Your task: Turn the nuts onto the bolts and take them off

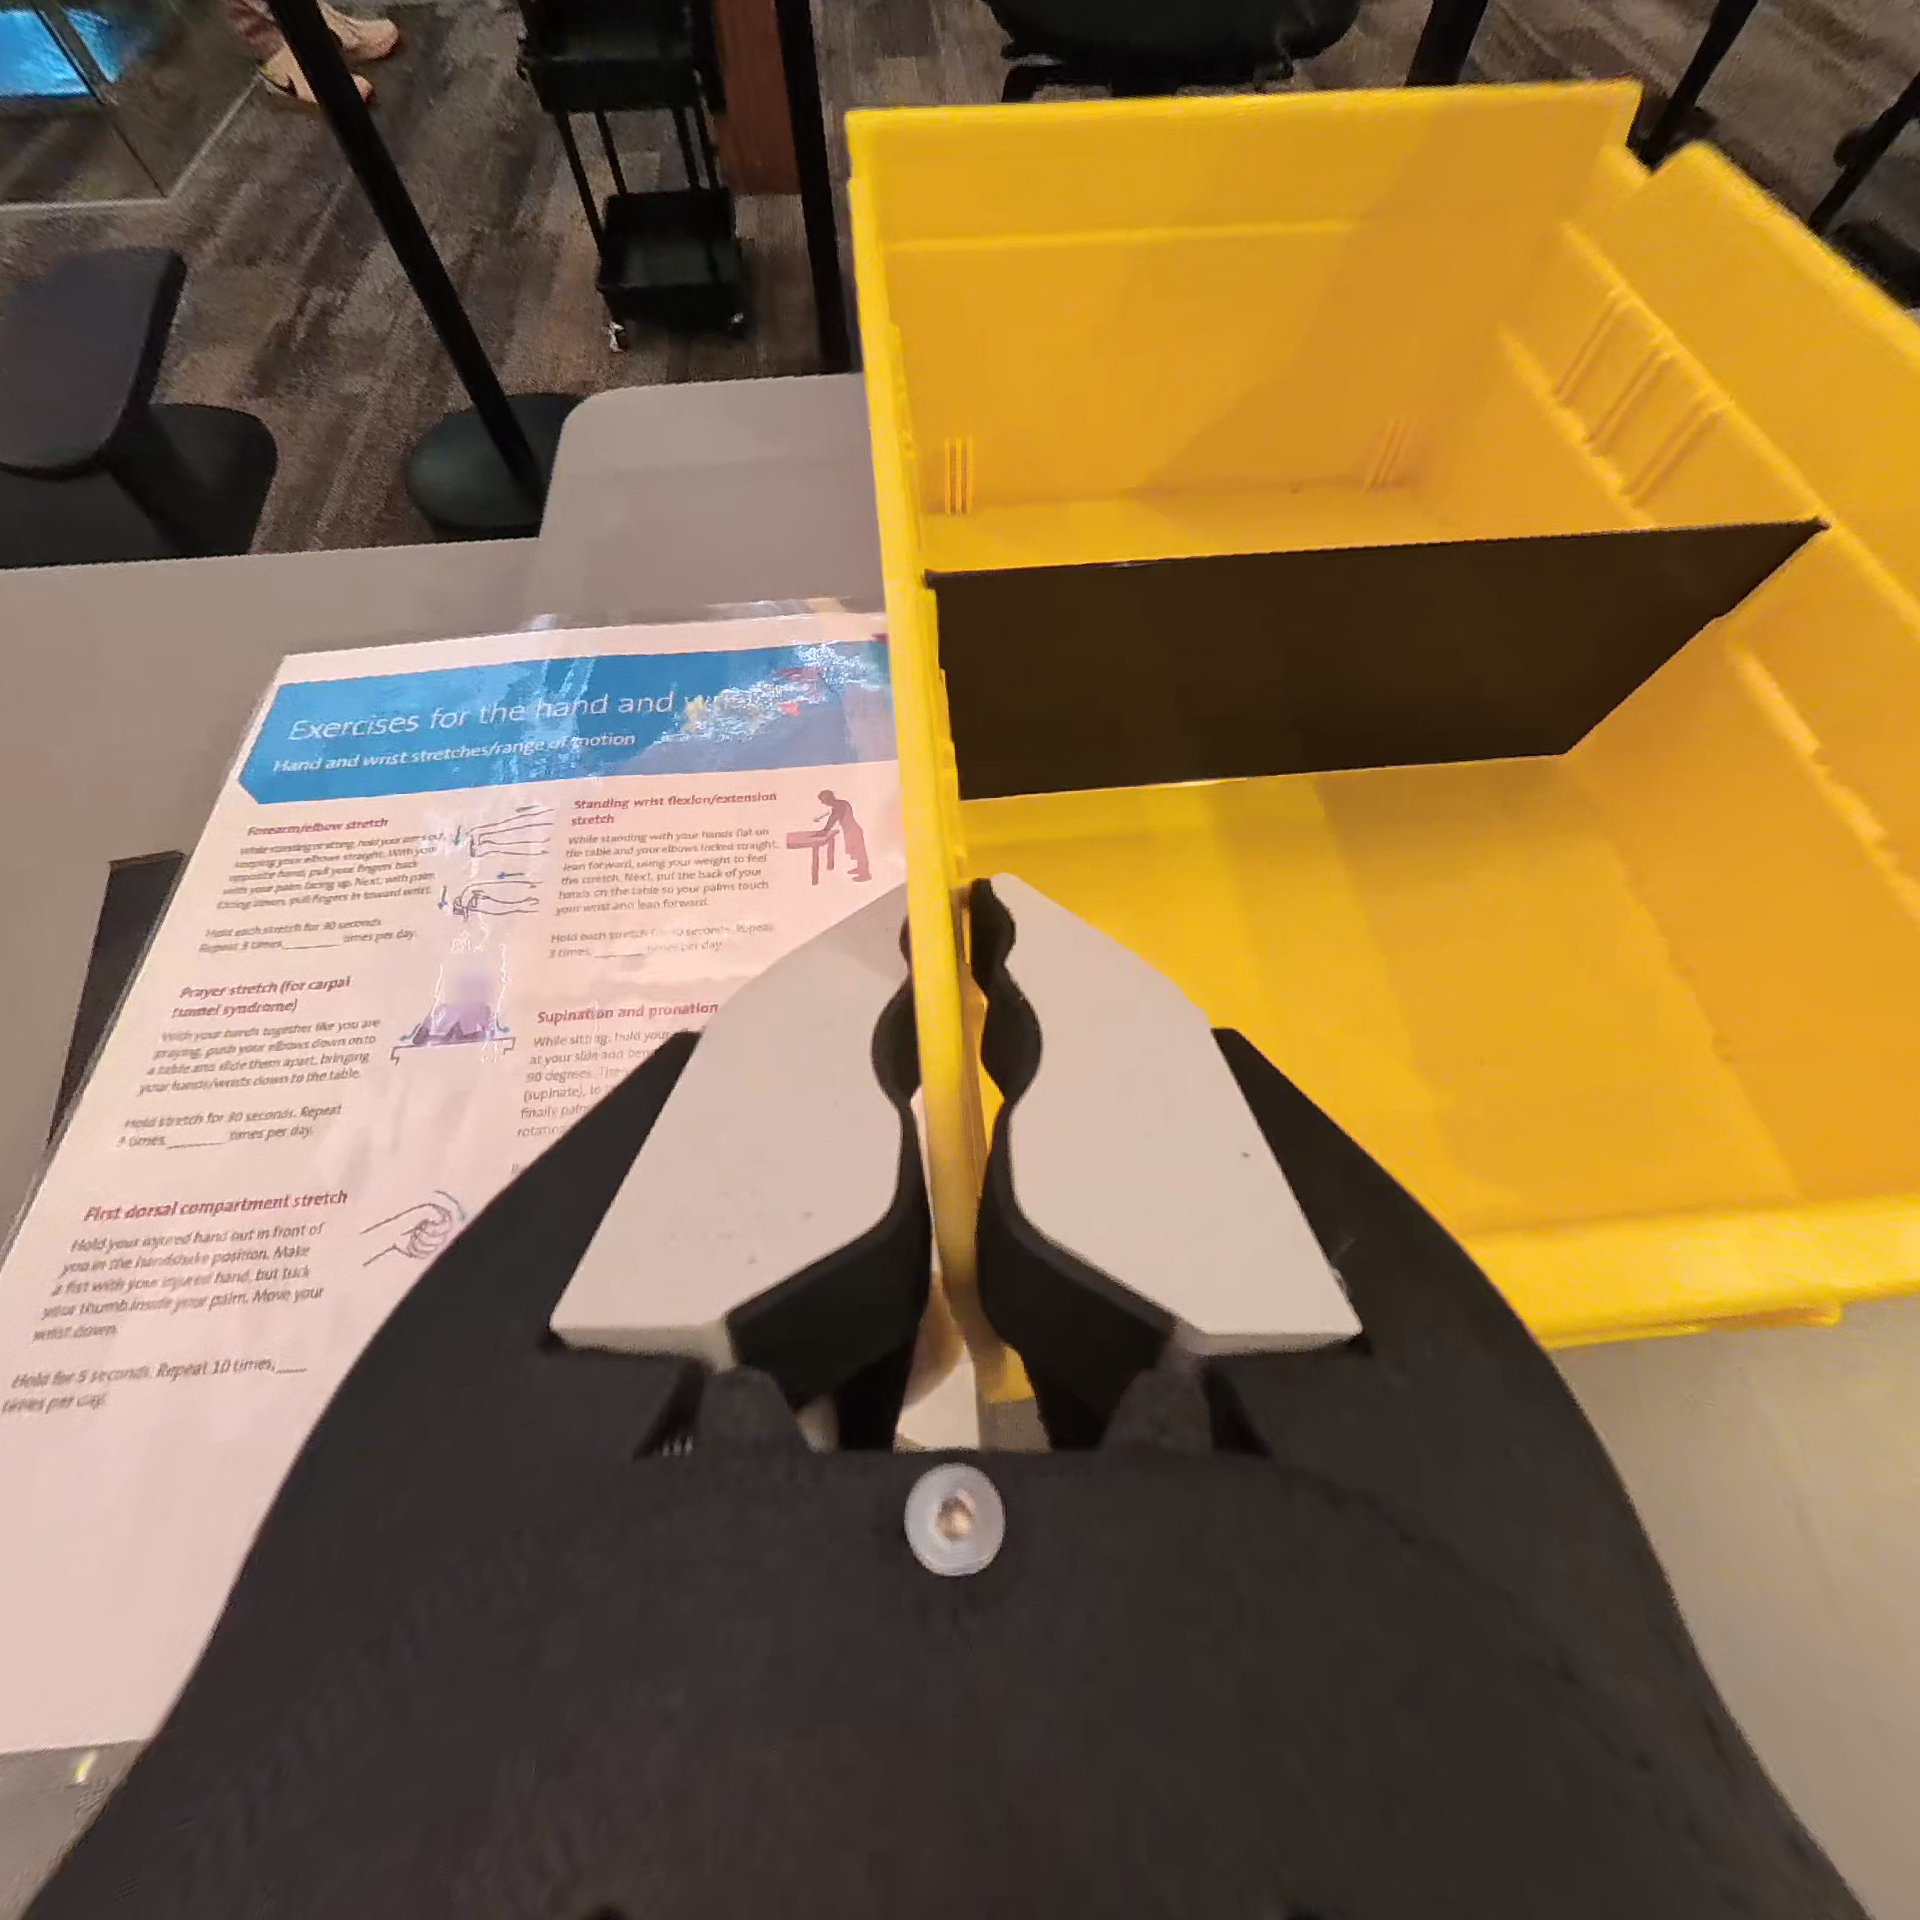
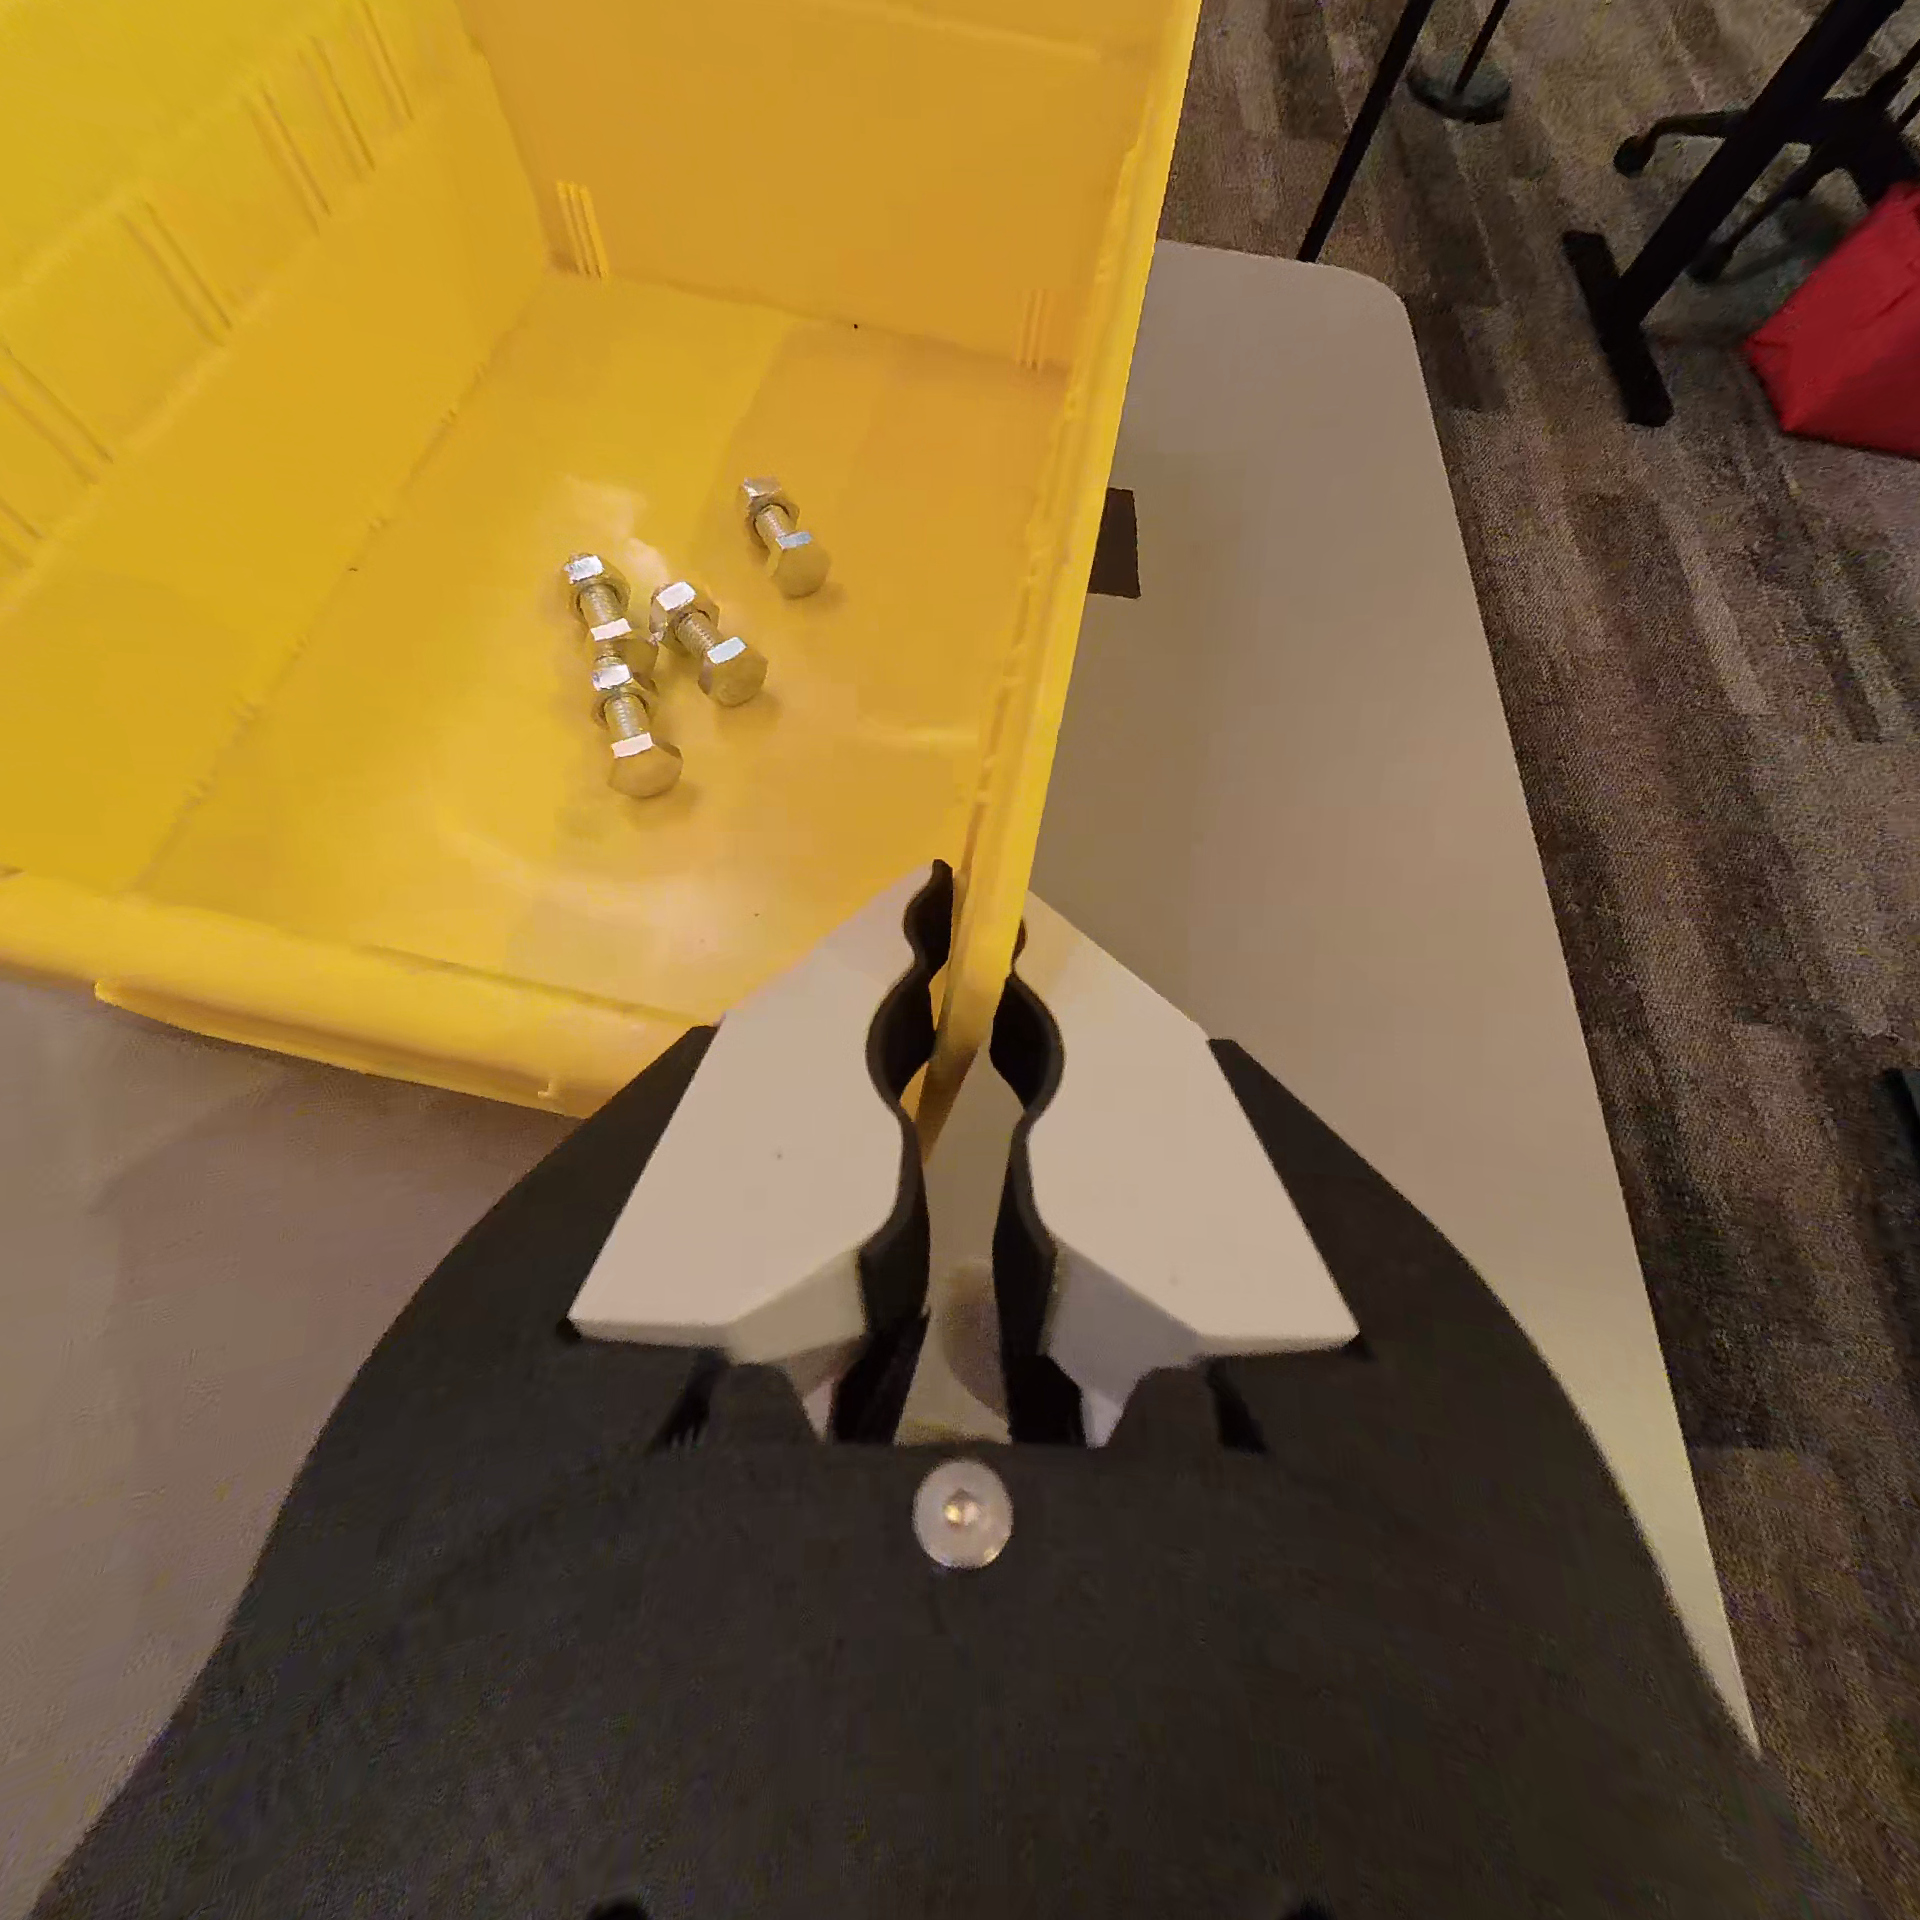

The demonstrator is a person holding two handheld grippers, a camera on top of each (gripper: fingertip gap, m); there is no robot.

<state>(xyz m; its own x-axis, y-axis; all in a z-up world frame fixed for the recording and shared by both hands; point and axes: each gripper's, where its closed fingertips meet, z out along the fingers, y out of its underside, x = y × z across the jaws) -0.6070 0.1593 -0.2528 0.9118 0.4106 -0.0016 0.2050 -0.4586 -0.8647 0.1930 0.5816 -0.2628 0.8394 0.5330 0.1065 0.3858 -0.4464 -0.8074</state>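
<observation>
grey table (image 2: 1299,831) on dark carpet (image 2: 1714,623), with black stands and chair legs behind. four bolts (image 2: 665,644) lying on the floor of a yellow bin (image 2: 312,582), each with a nut (image 2: 762,497) threaded near its end; three clustered and touching or nearly so, one a little apart toward the right wall. right gripper (image 2: 971,914) closed on the bin's right wall near the front corner, black wavy pads pressed to both sides of the thin yellow edge. left gripper (image 1: 951,925) likewise clamped on the bin's left wall, one finger inside, one outside. black divider (image 1: 1351,665) standing across the bin, splitting it into near and far compartments; no bolts seen in the left view. laminated sheet (image 1: 364,1039) flat on the table just left of the bin, its right edge tucked against or under the bin. red bag (image 2: 1849,343) on the carpet far right.
</observation>
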